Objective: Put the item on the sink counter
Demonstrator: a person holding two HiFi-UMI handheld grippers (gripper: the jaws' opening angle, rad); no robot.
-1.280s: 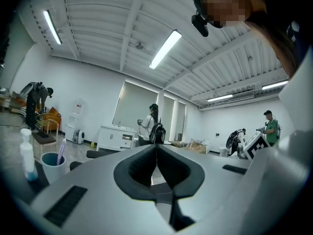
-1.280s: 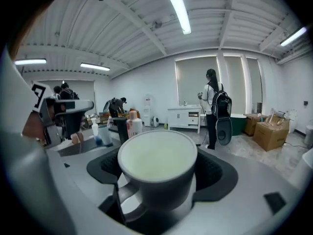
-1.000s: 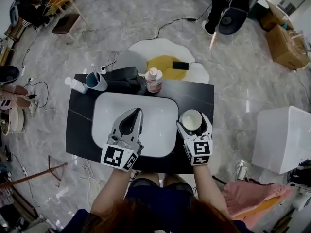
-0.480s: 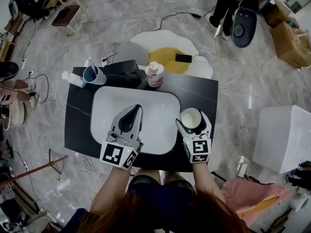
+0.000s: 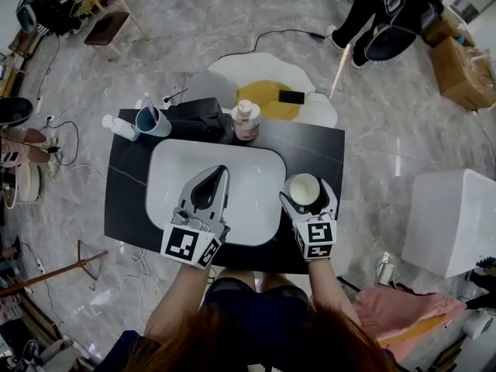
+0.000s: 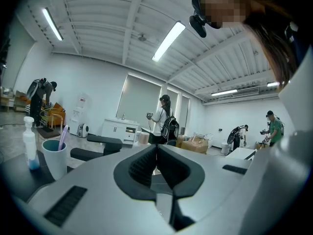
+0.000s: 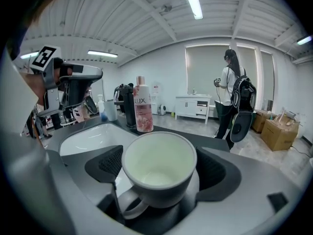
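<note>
My right gripper (image 5: 309,200) has just spread its fingers wider. The mug (image 7: 159,170) stands loose between them on the worktop (image 5: 314,149), beside the sink (image 5: 252,169), same spot as before. My left gripper (image 5: 220,177) hangs over the sink, fingers pressed together.

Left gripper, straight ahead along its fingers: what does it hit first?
Most likely the pink bottle behind the sink; the left gripper points over the sink toward it. The black fixture lies just left of that line, and depth is unclear.
</note>
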